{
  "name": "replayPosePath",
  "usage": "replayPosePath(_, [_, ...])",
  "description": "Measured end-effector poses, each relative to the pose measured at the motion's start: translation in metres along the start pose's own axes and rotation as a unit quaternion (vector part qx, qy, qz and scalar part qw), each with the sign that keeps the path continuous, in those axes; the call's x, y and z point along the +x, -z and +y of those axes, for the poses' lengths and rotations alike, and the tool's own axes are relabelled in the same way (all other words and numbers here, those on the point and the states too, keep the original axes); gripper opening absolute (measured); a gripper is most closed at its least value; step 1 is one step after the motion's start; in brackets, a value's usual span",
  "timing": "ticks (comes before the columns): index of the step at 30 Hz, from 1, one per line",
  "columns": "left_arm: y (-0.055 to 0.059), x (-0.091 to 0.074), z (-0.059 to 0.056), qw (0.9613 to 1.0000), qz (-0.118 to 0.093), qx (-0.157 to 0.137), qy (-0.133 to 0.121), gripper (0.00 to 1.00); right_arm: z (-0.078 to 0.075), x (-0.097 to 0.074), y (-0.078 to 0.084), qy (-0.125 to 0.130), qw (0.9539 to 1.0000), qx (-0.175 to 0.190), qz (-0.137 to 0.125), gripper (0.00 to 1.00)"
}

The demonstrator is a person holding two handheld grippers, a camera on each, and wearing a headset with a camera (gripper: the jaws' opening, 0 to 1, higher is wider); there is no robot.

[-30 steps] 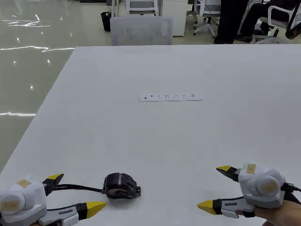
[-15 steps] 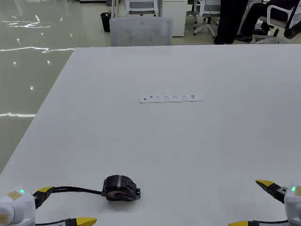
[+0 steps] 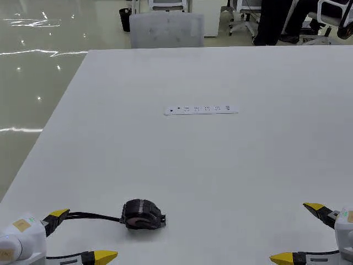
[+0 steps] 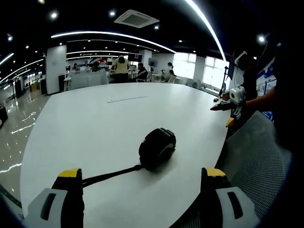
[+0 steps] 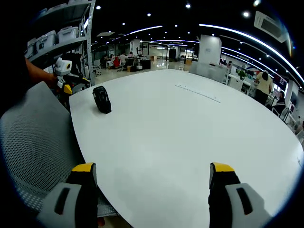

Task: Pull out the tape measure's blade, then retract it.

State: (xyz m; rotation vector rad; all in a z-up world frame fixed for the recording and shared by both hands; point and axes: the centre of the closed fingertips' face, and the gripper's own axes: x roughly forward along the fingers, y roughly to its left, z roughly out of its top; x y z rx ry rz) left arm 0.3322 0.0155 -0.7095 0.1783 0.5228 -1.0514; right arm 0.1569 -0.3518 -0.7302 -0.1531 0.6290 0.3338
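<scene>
A black tape measure (image 3: pixel 142 214) lies on the white table near its front edge, with a black strap (image 3: pixel 91 216) trailing left from it. It appears as the black tape measure (image 4: pixel 157 147) in the left gripper view and, small, as the tape measure (image 5: pixel 101 99) in the right gripper view. No blade is out. My left gripper (image 3: pixel 81 235) is open at the front left, its upper tip beside the strap end, nothing held. My right gripper (image 3: pixel 301 232) is open at the front right, far from the tape measure. The left gripper (image 4: pixel 141 175) and right gripper (image 5: pixel 155 169) both show spread yellow-tipped jaws.
A white power strip (image 3: pixel 201 110) lies mid-table. A grey chair (image 3: pixel 166 30) stands at the far edge, with a person seated beyond at the back right. A grey mesh surface (image 5: pixel 33 156) lies beside the near table edge.
Both grippers have drawn back toward the near edge and sunk lower in the head view. The tape measure has stayed in place.
</scene>
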Motion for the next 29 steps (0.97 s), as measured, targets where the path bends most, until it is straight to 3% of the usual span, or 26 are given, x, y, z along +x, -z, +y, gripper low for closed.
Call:
replayPosePath(5, [0.006, -0.002, -0.004, 0.9998, 0.013, -0.012, 0.008, 1.00, 0.000, 0.001, 0.000, -0.002, 1.0000, -0.003, -0.001, 1.00])
replayPosePath(9, [0.006, -0.004, -0.007, 0.9998, 0.011, -0.010, 0.011, 1.00, 0.000, 0.001, 0.000, -0.003, 1.0000, -0.002, 0.001, 1.00])
replayPosePath(12, [-0.002, -0.004, -0.007, 0.9998, -0.017, 0.005, 0.008, 1.00, 0.000, 0.001, -0.002, -0.004, 0.9999, -0.012, -0.002, 1.00])
replayPosePath(15, [-0.008, -0.005, -0.006, 0.9995, -0.026, -0.013, 0.010, 1.00, -0.001, -0.001, -0.006, -0.006, 0.9998, -0.013, -0.014, 1.00])
replayPosePath(18, [-0.016, -0.004, -0.008, 0.9988, -0.046, -0.002, 0.016, 1.00, -0.001, -0.001, -0.007, -0.005, 0.9998, -0.012, -0.018, 1.00])
replayPosePath(19, [-0.014, -0.004, -0.006, 0.9992, -0.039, -0.002, 0.010, 1.00, 0.000, -0.001, -0.007, -0.006, 0.9998, -0.012, -0.018, 1.00])
replayPosePath(20, [-0.008, -0.002, -0.004, 0.9998, -0.017, -0.012, 0.008, 1.00, 0.000, 0.000, -0.009, -0.006, 0.9995, -0.017, -0.026, 1.00])
replayPosePath(22, [-0.006, -0.001, -0.001, 0.9999, -0.008, -0.011, 0.003, 1.00, 0.000, 0.000, -0.008, -0.003, 0.9995, -0.018, -0.027, 1.00])
replayPosePath(24, [-0.017, -0.001, -0.003, 0.9991, -0.040, 0.013, 0.007, 1.00, -0.001, 0.001, -0.003, -0.005, 0.9998, -0.002, -0.019, 1.00])
replayPosePath(25, [-0.024, -0.002, -0.008, 0.9980, -0.060, 0.010, 0.019, 1.00, -0.001, 0.002, -0.003, -0.005, 0.9997, -0.004, -0.023, 1.00])
replayPosePath(27, [-0.022, -0.003, -0.006, 0.9987, -0.048, 0.006, 0.014, 1.00, -0.003, 0.003, -0.004, -0.001, 0.9994, -0.022, -0.027, 1.00])
replayPosePath(29, [-0.019, -0.001, -0.003, 0.9993, -0.037, 0.008, 0.008, 1.00, 0.007, 0.004, -0.002, -0.023, 0.9995, 0.009, -0.018, 1.00])
